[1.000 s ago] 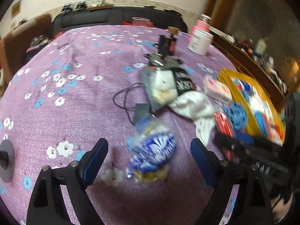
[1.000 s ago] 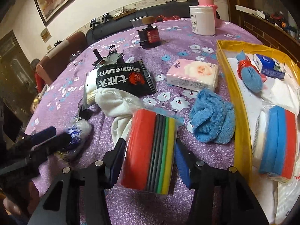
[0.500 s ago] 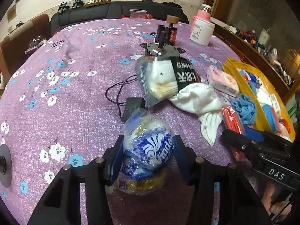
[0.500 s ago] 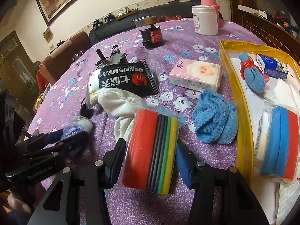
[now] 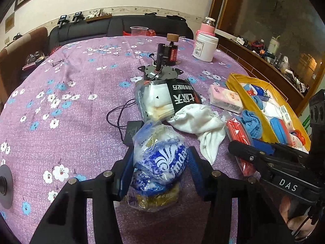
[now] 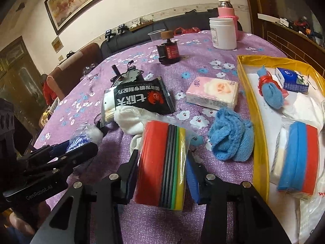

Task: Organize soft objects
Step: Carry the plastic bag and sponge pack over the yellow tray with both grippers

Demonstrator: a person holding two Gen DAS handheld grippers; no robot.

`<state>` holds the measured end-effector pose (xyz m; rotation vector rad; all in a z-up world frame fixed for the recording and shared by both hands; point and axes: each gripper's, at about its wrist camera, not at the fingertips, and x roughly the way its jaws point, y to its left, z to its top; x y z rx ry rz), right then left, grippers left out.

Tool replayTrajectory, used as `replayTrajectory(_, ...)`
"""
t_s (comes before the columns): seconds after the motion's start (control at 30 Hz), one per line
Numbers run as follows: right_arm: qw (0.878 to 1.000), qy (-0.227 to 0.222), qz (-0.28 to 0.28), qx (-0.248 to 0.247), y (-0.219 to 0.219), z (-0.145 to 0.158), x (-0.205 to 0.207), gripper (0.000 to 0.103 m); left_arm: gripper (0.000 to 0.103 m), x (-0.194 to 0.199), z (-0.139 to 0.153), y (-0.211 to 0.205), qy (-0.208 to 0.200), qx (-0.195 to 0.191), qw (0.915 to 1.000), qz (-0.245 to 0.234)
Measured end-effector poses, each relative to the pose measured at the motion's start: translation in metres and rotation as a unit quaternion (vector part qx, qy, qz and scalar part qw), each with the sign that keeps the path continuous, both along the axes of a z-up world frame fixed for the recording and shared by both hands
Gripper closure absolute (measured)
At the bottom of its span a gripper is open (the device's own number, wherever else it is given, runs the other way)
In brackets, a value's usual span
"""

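Observation:
A plastic bag of blue-and-white tissue packs [image 5: 162, 160] lies on the purple flowered tablecloth, and my left gripper [image 5: 160, 169] is shut on it, pads on both sides. My right gripper [image 6: 162, 174] is closing its jaws on a wrapped stack of red, black, green and yellow sponges [image 6: 162, 162], and both pads touch the pack. Loose on the cloth are a crumpled blue cloth [image 6: 231, 140], a pink tissue pack [image 6: 213, 93] and a white sock [image 6: 128, 122]. The yellow tray [image 6: 246, 101] at the right holds a blue-and-red sponge pack [image 6: 298, 158] and a tied blue cloth [image 6: 272, 93].
A black snack packet [image 6: 140, 99] lies over a clear bag behind the sock. A black adapter [image 5: 132, 130] with its cable sits just beyond the tissue bag. Farther back stand a small motor device [image 6: 168, 50], a white jar [image 6: 223, 32] and a pink bottle [image 6: 225, 10].
My left gripper went from wide open to shut on the tissue bag. The right jaws narrowed onto the sponge pack, and the right hand stayed put.

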<state>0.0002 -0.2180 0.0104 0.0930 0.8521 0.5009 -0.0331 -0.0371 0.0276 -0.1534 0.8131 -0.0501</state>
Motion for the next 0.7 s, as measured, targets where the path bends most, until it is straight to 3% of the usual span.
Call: replayTrajectory(0.7,0.999,-0.001,-0.029,-0.016,-0.0041,0.0023,-0.0021,0.057,0.053,-0.0042,0.0036,0.0004,-0.010,0.000,0.9999,0.004)
